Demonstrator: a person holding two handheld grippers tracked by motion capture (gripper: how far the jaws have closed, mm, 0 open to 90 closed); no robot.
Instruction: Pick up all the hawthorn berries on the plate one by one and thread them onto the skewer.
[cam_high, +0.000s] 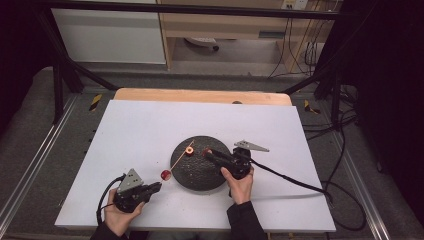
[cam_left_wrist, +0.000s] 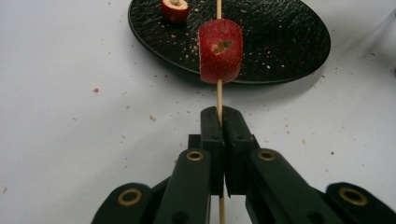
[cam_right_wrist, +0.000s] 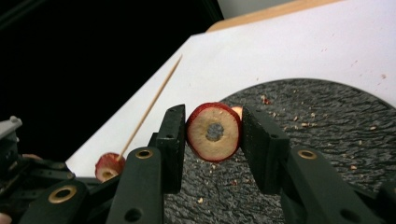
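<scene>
My left gripper (cam_high: 158, 186) (cam_left_wrist: 219, 117) is shut on the near end of a thin wooden skewer (cam_left_wrist: 218, 95), which points up and right over the black plate (cam_high: 200, 175). One red fruit piece (cam_high: 165, 174) (cam_left_wrist: 220, 50) is threaded on the skewer just beyond the jaws. Another red piece (cam_high: 189, 151) (cam_left_wrist: 175, 9) lies on the plate beside the skewer. My right gripper (cam_high: 207, 152) (cam_right_wrist: 212, 133) hovers over the plate (cam_right_wrist: 327, 126), shut on a cored red fruit slice (cam_right_wrist: 214, 132) whose cut face with its hole is turned to the camera. In the right gripper view the skewer (cam_right_wrist: 152, 105) and its piece (cam_right_wrist: 108, 167) show at the left.
The plate (cam_left_wrist: 280, 42) sits on a white sheet (cam_high: 150, 130) over a wooden table (cam_high: 200, 95); crumbs dot the sheet and the plate. Cables (cam_high: 295, 180) trail right from the right gripper. A dark metal frame (cam_high: 60, 75) borders the table.
</scene>
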